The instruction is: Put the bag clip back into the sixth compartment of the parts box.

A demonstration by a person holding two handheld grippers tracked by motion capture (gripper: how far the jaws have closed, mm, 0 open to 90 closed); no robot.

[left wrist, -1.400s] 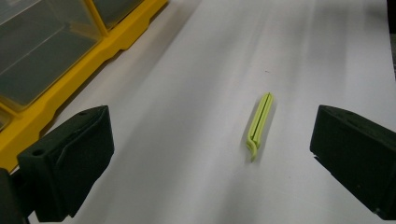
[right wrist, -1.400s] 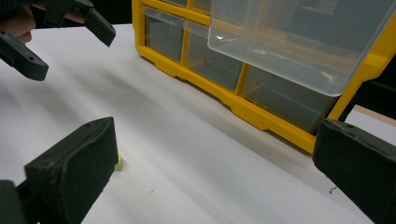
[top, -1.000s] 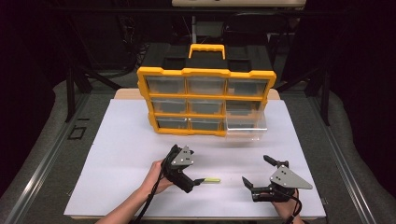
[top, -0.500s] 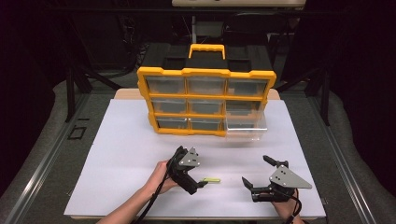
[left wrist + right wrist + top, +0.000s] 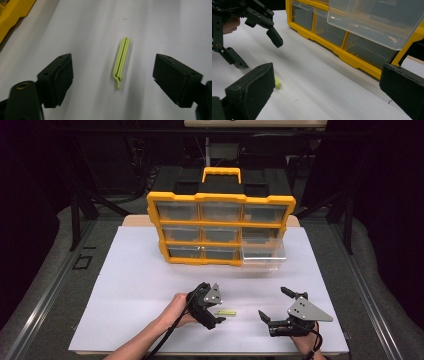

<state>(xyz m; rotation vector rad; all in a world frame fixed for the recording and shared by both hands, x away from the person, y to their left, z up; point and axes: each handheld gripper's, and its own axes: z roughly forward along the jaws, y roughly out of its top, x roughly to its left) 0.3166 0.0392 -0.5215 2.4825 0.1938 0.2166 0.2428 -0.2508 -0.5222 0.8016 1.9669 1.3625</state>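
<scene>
Between the jaws of the left claw (image 5: 112, 82): a small yellow-green clip (image 5: 121, 61) is being straddled; it is lying flat on the white surface (image 5: 135, 285), lengthwise between the pads and touching neither.
Step in hand: the pick-up of the clip is being set up; the jaws have just been closing in on it, with the clip between them, but they are standing spread and nothing is being pinched yet.
Next move, as judged: the jaws are to be closed further across the clip's thin sides, low against the surface, since so flat a piece could be pushed aside rather than caught.
Right claw (image 5: 327, 92): it is being held spread and empty, well to the side of the clip, with its pads near the surface.
Beyond both claws: a yellow organizer (image 5: 220, 227) is being kept upright on the surface, and one clear drawer (image 5: 263, 254) at its lower right corner is being left pulled out; a likely place for the clip.
Surface and room: the white sheet is being carried on a pale board, and dark grey floor and black surroundings are being seen around it.
</scene>
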